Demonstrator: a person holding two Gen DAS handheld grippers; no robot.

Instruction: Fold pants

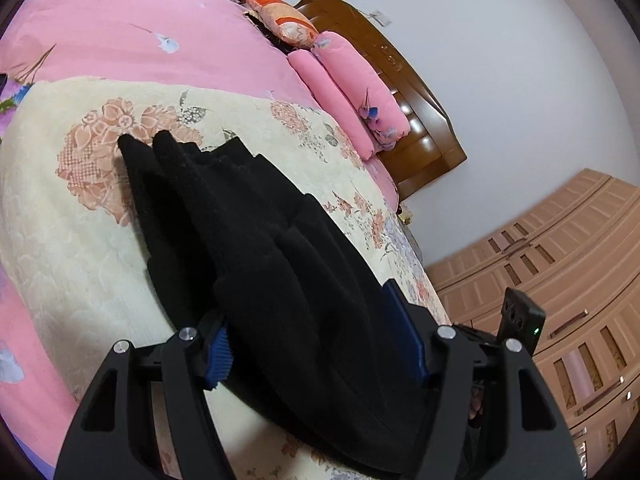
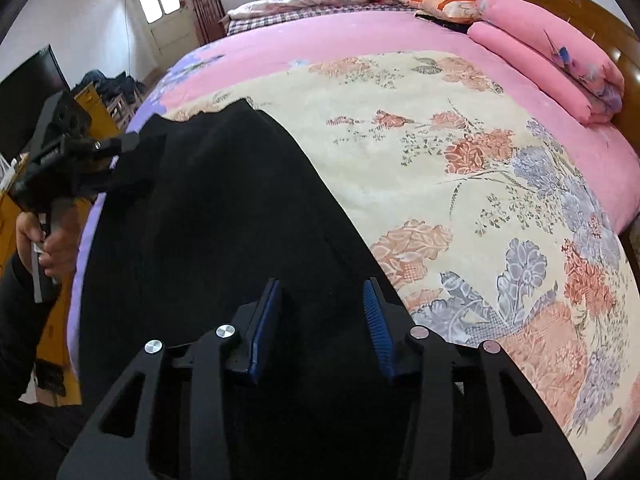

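Observation:
Black pants (image 1: 256,240) lie bunched in folds on a cream floral blanket (image 1: 80,240) on the bed. My left gripper (image 1: 316,352) stands open with the near end of the pants lying between its blue pads (image 1: 218,360). In the right wrist view the pants (image 2: 224,208) spread flat across the blanket (image 2: 440,184). My right gripper (image 2: 324,328) is open just over the near end of the fabric, blue pads (image 2: 376,328) apart. The left gripper (image 2: 100,152) shows there at the far left edge of the pants, held by a hand.
A pink quilt (image 2: 300,40) covers the bed under the blanket. Rolled pink bedding (image 2: 552,64) and a pillow (image 2: 440,2) lie by the wooden headboard (image 1: 400,80). A wardrobe (image 1: 560,280) stands to the right. A dark screen (image 2: 28,92) and yellow furniture stand left of the bed.

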